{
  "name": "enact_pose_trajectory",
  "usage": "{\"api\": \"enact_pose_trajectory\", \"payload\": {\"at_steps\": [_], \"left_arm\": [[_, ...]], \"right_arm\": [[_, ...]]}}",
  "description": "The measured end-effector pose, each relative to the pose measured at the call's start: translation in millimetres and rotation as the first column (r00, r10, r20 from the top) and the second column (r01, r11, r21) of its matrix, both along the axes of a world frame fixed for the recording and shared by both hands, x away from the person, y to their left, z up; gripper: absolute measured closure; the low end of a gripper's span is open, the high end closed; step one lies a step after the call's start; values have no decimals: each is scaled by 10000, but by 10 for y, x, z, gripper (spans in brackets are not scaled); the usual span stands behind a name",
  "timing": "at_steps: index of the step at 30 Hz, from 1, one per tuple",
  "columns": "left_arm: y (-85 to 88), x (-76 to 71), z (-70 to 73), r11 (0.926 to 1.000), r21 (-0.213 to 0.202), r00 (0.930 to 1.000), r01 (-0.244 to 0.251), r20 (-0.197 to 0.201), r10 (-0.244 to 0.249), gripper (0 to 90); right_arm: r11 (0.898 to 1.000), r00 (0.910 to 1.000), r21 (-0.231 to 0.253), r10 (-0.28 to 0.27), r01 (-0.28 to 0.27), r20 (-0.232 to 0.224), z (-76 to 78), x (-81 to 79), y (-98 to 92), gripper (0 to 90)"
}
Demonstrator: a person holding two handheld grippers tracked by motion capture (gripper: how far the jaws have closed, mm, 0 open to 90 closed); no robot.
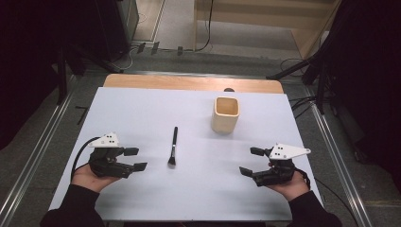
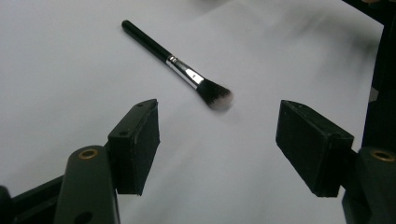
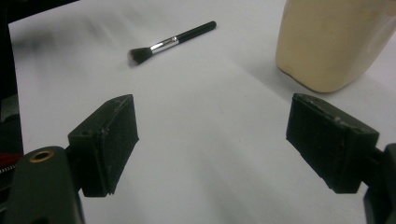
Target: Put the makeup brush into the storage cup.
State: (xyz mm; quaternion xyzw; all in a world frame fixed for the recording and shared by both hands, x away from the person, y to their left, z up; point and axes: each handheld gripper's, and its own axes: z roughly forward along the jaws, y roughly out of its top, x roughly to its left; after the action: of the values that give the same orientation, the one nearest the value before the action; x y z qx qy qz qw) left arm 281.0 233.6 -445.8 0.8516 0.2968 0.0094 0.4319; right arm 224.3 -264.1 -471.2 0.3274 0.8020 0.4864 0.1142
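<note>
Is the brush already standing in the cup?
No, the brush lies flat on the white table, apart from the cup.

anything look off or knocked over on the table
Nothing stands out. The makeup brush lies flat on the white table, bristles toward the person, and the beige cup stands upright and apart from it. No spill or damage shows. Both claws, left and right, are open and empty.
</note>
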Motion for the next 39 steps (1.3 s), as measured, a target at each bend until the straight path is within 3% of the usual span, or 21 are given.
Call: {"api": "enact_pose_trajectory", "payload": {"at_steps": [15, 39], "left_arm": [[-13, 19, -9, 9995, 282, 9997, -169, -191, 174, 295], [-42, 10, -14, 9987, 483, 9996, -167, -238, 178, 294]], "right_arm": [[9993, 9992, -371, -11, -4, -400, -15, 10, 0, 180], [9989, 9994, -448, 93, -108, -340, -16, -7, -9, 193]]}}
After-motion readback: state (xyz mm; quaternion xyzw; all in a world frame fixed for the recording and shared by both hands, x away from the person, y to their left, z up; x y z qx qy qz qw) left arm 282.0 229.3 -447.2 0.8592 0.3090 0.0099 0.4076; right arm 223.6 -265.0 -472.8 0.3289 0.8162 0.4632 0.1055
